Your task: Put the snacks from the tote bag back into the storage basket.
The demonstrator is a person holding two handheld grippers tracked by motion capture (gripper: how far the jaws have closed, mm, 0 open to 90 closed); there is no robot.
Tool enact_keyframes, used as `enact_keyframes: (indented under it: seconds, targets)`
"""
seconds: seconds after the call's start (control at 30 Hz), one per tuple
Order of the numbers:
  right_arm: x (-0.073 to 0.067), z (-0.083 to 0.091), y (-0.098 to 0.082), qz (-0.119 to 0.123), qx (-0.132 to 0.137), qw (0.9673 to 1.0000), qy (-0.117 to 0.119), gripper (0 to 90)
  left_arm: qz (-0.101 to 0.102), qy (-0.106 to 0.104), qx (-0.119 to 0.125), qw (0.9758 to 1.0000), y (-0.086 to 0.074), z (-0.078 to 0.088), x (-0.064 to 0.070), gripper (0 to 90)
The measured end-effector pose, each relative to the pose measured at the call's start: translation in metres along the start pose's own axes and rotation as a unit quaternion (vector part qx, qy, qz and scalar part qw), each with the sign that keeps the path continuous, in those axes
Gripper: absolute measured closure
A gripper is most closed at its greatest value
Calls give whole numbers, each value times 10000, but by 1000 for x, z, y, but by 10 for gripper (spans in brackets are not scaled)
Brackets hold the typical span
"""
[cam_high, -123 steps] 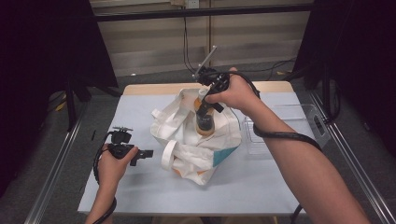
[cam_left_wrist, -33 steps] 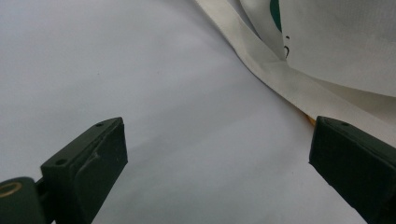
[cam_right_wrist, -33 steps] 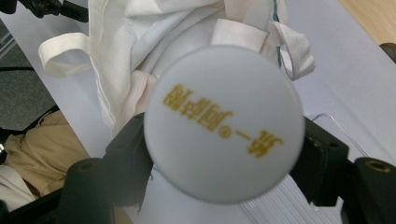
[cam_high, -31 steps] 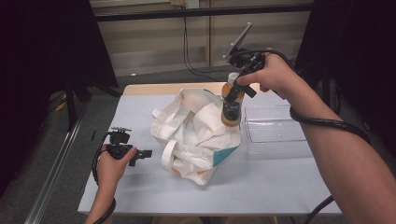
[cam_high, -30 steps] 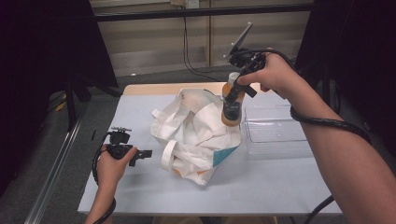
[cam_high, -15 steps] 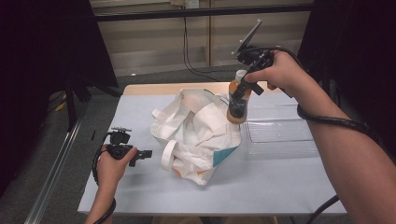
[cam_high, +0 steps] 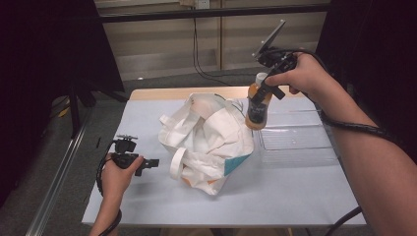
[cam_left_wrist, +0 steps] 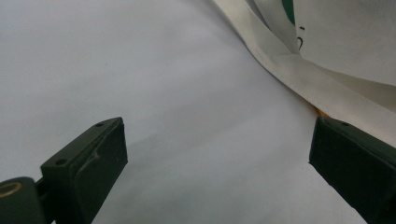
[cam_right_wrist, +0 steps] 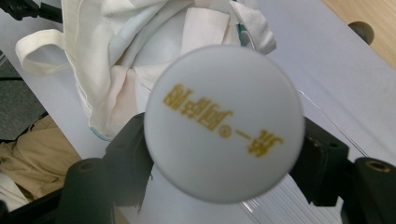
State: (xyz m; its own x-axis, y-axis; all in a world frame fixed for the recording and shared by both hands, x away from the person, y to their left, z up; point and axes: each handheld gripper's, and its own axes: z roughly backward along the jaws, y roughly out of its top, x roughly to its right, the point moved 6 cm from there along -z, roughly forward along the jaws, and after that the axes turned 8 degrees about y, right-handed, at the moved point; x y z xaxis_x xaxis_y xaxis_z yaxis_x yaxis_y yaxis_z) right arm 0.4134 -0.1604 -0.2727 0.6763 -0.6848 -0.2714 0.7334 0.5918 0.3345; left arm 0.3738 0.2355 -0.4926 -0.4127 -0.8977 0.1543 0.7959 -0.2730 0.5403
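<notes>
Bottle [cam_high: 257, 105] hangs clamped between the right gripper [cam_high: 268, 91] jaws, white cap [cam_right_wrist: 224, 123] toward the camera, bag [cam_high: 209, 137] beyond. Left gripper [cam_high: 147, 163] jaws stand apart over bare desk [cam_left_wrist: 140, 84], bag strap [cam_left_wrist: 299, 70] ahead.

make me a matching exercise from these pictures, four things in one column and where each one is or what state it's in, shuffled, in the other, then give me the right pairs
Things:
1. bottle
2. tote bag
3. clear tray
4. left gripper

Places or states:
A. lies crumpled at the middle of the table
B. held off the table between the fingers of the right gripper
C. open, low at the table's left side, pointing at the bag
D. sits flat on the table's right side, beside the bag

Pairs: 1-B, 2-A, 3-D, 4-C
</notes>
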Motion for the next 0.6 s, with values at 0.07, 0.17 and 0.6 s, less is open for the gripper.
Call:
enact_keyframes:
  seconds: [0.07, 0.17, 0.6]
  targets:
    - [2, 0, -1, 29, 7, 10000, -48, 302, 71, 8, 32, 10000, 0, 0, -1, 42]
    - [3, 0, -3, -3, 21, 10000, -48, 302, 36, -34, 44, 10000, 1, 3, -1, 42]
    - [12, 0, -11, -59, 7, 9999, -109, 302, 14, 35, 167, 9999, 3, 5, 0, 39]
